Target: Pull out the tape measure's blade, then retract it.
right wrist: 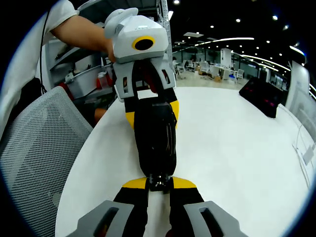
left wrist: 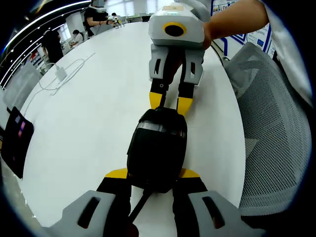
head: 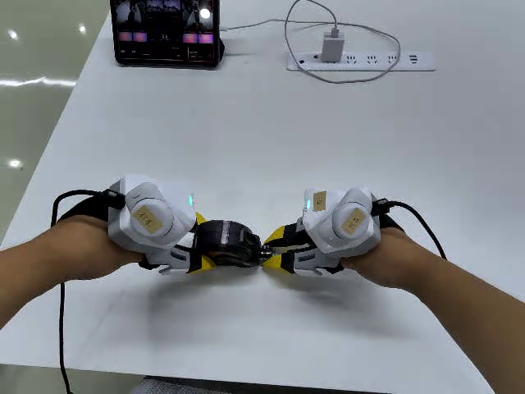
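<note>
Quick count: two grippers (left gripper, right gripper), one tape measure, one tablet far left, one power strip far right with one charger, one mesh chair.

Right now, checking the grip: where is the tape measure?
Head view, near the front edge of the table: tape measure clamped in the left gripper, right gripper pinching its tip.

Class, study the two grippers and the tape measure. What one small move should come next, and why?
Probably draw the right gripper straight away from the left gripper. The left one clamps the tape measure by its case, the right one's jaws look closed on the hook at the case mouth, and nothing is pulled out yet.
</note>
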Demonstrator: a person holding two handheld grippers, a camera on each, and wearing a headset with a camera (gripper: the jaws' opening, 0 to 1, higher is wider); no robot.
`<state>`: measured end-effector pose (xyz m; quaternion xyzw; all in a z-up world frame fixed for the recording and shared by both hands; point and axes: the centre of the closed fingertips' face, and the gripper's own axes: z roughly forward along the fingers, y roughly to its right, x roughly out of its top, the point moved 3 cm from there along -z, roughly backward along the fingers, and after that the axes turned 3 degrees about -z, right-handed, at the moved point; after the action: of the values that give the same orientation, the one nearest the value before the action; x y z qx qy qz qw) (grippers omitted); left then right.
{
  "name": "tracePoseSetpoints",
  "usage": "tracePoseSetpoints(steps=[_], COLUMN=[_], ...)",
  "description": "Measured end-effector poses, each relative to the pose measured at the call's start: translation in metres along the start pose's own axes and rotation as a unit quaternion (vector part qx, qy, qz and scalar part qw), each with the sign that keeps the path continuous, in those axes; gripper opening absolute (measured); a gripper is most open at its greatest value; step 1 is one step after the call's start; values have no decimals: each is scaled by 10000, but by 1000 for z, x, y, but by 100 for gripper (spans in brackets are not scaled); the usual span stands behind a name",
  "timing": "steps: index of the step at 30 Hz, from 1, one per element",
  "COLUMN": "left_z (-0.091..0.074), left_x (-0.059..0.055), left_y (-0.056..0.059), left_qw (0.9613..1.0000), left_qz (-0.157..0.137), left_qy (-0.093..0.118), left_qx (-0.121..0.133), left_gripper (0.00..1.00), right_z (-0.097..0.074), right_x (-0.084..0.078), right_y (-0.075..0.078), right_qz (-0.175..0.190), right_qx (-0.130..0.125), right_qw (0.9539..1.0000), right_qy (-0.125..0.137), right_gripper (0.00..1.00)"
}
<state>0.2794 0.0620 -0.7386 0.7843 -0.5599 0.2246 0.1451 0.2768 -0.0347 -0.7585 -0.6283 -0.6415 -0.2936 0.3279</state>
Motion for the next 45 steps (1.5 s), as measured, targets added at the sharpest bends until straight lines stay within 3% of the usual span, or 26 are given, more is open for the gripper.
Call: tracePoseSetpoints(steps=[22, 45], left_z=[0, 0], left_x=[-2, -2], left_y=[-1, -1], left_qw=[9999, 9999], left_qz=[110, 97], left_qy=[-59, -83], left_qx=[-22, -35], left_gripper=[26, 26], right_z=[-1, -35], right_x=[-1, -22], right_y=[-1, -3], right_qz=[-130, -52], right_qx=[-56, -181], right_qw=[9999, 9996], right_qy=[-71, -199], right_gripper=[10, 10])
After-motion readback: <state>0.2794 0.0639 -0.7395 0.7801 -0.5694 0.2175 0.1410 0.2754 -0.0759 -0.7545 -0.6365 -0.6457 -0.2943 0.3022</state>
